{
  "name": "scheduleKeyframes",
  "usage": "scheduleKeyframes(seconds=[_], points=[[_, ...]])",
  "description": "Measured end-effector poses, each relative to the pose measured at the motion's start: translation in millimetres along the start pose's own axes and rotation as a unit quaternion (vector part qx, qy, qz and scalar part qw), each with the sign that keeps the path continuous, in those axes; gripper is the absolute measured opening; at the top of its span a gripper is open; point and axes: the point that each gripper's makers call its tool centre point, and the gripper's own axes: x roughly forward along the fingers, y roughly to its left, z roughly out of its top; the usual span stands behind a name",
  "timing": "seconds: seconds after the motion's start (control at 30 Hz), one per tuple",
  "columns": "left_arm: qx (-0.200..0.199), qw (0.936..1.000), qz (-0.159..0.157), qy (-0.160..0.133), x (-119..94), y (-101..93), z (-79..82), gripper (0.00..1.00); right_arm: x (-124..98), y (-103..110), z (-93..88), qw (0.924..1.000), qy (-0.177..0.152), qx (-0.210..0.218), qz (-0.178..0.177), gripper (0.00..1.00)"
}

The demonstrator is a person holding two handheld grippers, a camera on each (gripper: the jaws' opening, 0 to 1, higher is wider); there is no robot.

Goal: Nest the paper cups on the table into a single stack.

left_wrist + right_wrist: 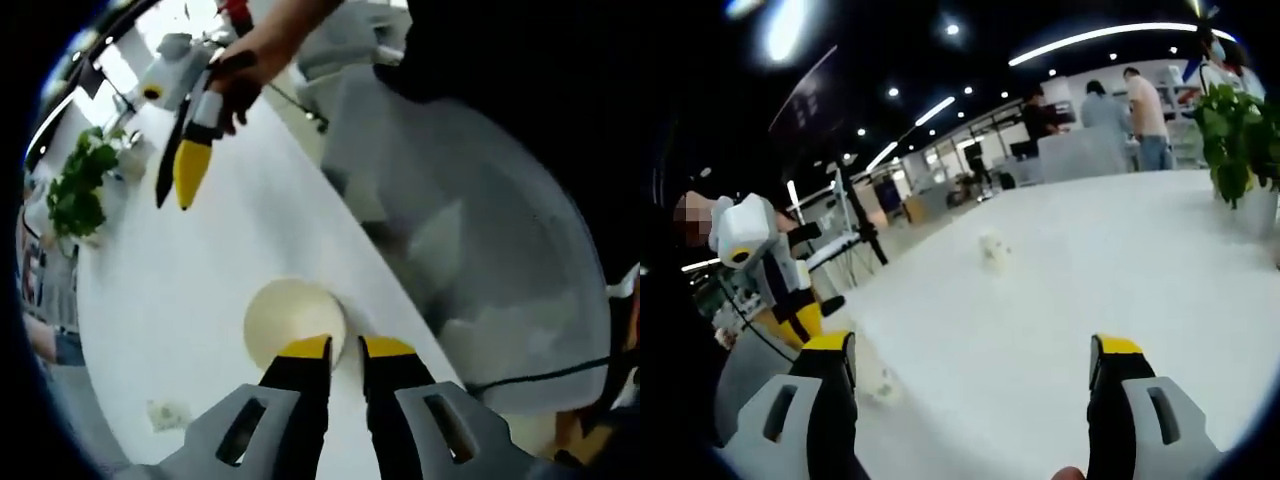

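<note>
Left gripper (346,347): fingers clenched on cup (290,320) rim, on table (190,300). Right gripper (973,356): fingers released, holding nothing.

We can read no text, label, brand, number or sign in either view. The paper cup (293,322) on the desk (190,290) carries a plain cream surface with no print we can make out, and the small crumpled scrap (167,413) near it is too blurred to show any writing. In the right gripper view, the far shelves and counters are too small and soft for us to pick out lettering.
</note>
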Motion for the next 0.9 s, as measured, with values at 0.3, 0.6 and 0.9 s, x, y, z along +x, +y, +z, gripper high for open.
scheduleKeyframes(seconds=[0.3, 0.6, 0.9], points=[[-0.044, 0.9981, 0.034, -0.025, -21.1, 2.5, -6.9, 0.09, -0.5, 0.1, 7.5, 1.0000, 0.004, -0.008, -0.001, 0.95], [-0.110, 0.9886, 0.065, -0.079, -34.2, 6.1, -10.3, 0.07, -0.3, -0.8, 13.2, 0.9998, 0.008, -0.015, 0.000, 0.95], [-0.180, 0.9606, 0.146, -0.153, -60.7, 33.2, -10.7, 0.08, 1.1, 0.8, 11.9, 0.9995, 0.024, -0.022, 0.004, 0.95]])
